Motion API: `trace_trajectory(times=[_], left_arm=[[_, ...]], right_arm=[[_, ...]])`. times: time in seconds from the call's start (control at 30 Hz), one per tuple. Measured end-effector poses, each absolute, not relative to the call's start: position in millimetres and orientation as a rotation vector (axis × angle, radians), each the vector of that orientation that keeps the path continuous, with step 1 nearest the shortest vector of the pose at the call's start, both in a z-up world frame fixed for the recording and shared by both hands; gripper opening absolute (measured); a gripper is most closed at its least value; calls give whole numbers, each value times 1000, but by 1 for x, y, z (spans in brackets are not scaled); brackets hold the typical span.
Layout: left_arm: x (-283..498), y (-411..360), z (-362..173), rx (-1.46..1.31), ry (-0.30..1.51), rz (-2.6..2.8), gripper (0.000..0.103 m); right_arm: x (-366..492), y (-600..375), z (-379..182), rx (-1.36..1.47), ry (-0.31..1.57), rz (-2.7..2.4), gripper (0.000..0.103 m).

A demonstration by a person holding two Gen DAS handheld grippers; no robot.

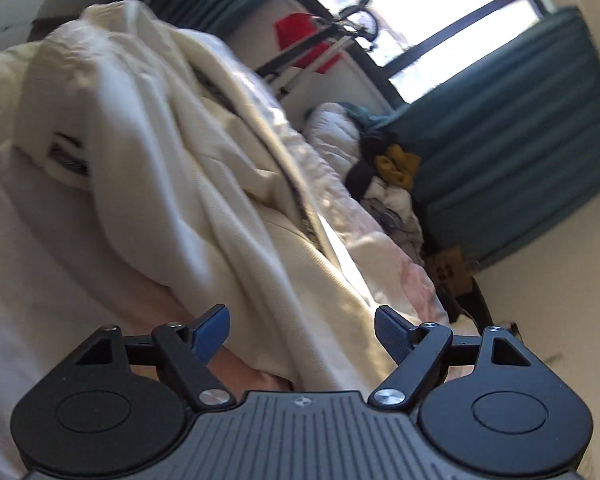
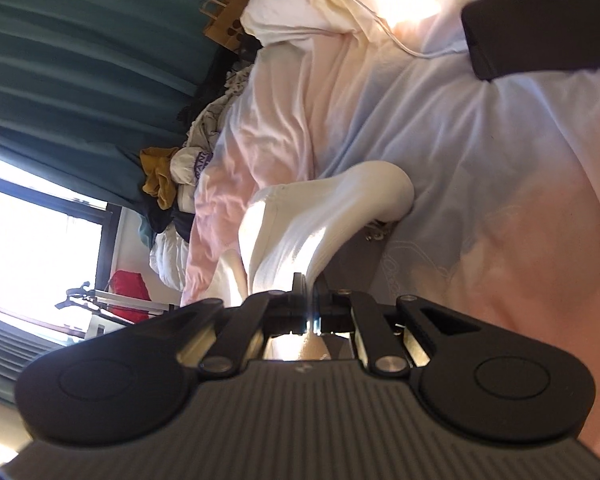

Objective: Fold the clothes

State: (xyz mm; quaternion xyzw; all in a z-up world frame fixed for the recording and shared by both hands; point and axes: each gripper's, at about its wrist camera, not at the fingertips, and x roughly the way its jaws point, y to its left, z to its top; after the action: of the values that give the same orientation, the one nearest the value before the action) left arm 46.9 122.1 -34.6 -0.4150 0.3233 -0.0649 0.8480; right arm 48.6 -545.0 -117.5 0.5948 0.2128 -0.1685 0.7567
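So the right gripper is pinched tight on a bit of the cream garment, fingers fully closed with the cloth squeezed between them. From the right wrist view the fabric runs straight out from the fingertips, up and away, then bends over to the right where it droops onto the bedsheet. There's something small and metallic under that bend, maybe a zipper pull, can't really tell.

The left gripper is wide open, holding nothing. The blue pads sit well apart, and the same cream garment is bunched up right ahead of them, with a long band of it passing down between the open fingers towards the camera. Whether the cloth actually touches either pad I can't say, it's blurry there.

The bit that matters, I think: the garment's long axis in the left view runs from the upper left heap diagonally down to the lower right, more or less along the direction the left fingers point. So the left hand is the free one and looks closest to the loose part, and it'd need to close on an edge of that band rather than the thick middle if the two hands are going to stretch it out flat. Just my read.

Other stuff around: a black phone lying on the sheet with a white cable running to it, a clothes pile by the teal curtain, a paper bag.
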Motion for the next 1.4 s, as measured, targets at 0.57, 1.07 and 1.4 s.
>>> trace_trajectory(times=[0.57,1.07,1.4], left_arm=[[123,274,-108,-1414,685,155,69],[72,314,-47,-1202,282,302,12],[21,337,-51,-1198,379,408,13]], right_arm=[[74,-571,-166,1463,501,-405,50],[85,-561,-106,1014,278,-453,8],[30,-558,-75,880,118,-741,6]])
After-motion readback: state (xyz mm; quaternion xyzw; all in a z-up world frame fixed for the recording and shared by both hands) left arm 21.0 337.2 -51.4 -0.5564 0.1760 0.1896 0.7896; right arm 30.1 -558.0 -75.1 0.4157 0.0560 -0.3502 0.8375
